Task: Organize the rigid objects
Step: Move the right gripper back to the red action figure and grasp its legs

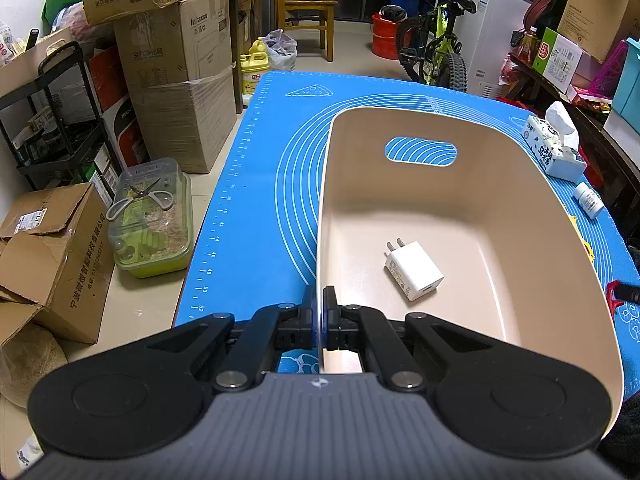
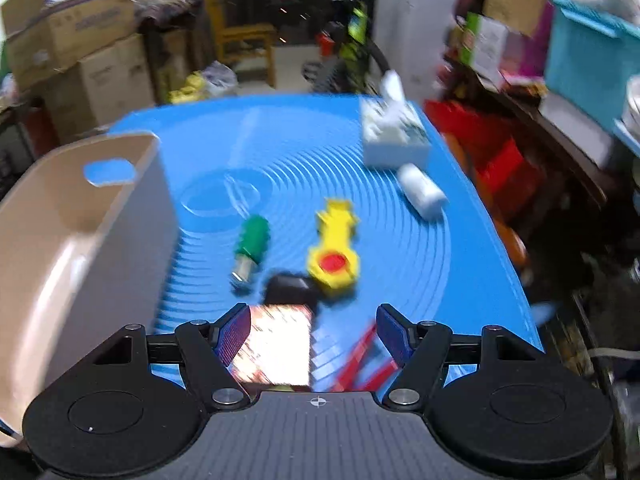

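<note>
A beige plastic bin (image 1: 520, 216) stands on the blue mat (image 1: 260, 200). A white charger plug (image 1: 414, 270) lies on its floor. My left gripper (image 1: 319, 300) is shut on the bin's left rim. In the blurred right wrist view the bin (image 2: 80, 216) is at the left. My right gripper (image 2: 314, 330) is open above a patterned card-like object (image 2: 280, 344). Ahead of it lie a small black object (image 2: 288, 286), a green-handled tool (image 2: 250, 244), a yellow toy with a red centre (image 2: 334, 250), a white bottle (image 2: 422, 190) and a red object (image 2: 360, 364).
A tissue pack (image 1: 554, 144) and a white bottle (image 1: 588, 200) lie at the mat's right edge; the tissue pack also shows in the right wrist view (image 2: 394, 136). Cardboard boxes (image 1: 180, 80), a clear container with scissors (image 1: 154, 216) and a bicycle (image 1: 436, 40) stand around the table.
</note>
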`<state>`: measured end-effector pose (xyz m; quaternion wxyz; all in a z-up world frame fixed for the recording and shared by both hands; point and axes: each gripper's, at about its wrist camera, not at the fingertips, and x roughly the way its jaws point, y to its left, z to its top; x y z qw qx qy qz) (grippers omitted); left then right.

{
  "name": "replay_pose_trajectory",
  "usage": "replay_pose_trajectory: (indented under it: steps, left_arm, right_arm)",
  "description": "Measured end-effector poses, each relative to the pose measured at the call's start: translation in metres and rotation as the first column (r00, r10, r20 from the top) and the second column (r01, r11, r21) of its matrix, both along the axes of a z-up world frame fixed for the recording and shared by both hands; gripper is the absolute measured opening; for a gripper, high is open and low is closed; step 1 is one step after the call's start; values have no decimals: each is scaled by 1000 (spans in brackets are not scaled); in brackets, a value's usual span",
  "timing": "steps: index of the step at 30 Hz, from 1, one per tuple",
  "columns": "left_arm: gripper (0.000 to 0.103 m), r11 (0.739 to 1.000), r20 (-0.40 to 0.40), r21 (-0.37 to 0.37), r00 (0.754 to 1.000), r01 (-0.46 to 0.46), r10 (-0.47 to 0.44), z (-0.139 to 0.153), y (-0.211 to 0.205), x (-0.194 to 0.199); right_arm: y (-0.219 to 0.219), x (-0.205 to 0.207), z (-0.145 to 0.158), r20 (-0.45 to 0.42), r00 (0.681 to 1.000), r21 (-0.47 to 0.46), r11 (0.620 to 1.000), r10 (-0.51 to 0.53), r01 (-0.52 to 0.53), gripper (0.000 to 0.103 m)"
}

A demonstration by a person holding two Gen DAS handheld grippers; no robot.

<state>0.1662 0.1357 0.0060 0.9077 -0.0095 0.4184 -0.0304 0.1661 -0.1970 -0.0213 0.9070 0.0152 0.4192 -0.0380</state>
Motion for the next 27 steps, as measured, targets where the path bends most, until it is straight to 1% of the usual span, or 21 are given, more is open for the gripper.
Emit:
replay_pose_trajectory:
  steps: [5,8,13,17,20,23,26,27]
  left_arm:
    - [4,1000,0,1,1000,1,-1,0,0,0]
    - [4,1000,1,1,1000,0,0,0,0,0]
    - [4,1000,0,-1,1000,0,0,0,0,0]
    - [4,1000,1,0,1000,0,0,0,-1,0]
    - [4,1000,0,0,1000,0,0,0,-1,0]
    - [4,1000,0,0,1000,0,0,0,-1,0]
    - [4,1000,0,0,1000,0,0,0,-1,0]
    - [4,1000,0,0,1000,-1,1,0,-1,0]
  right_arm:
    - [-10,-8,-20,-54,996,-13,998,-69,68,75]
    - [-19,-8,-29,-90,989,-2,993,-115,116,75]
    - [-32,-4,-45,-162,972,55,982,-171,182,74]
    - [-38,-1,-54,-192,961,114,968,-199,223,73]
    - [-37,2,-58,-205,959,133,965,-196,226,67]
    - [-31,4,-58,-203,962,109,972,-183,208,63]
    - [-28,4,-58,-197,965,108,975,-172,196,56]
    - [-27,4,-58,-193,968,107,977,-162,185,50]
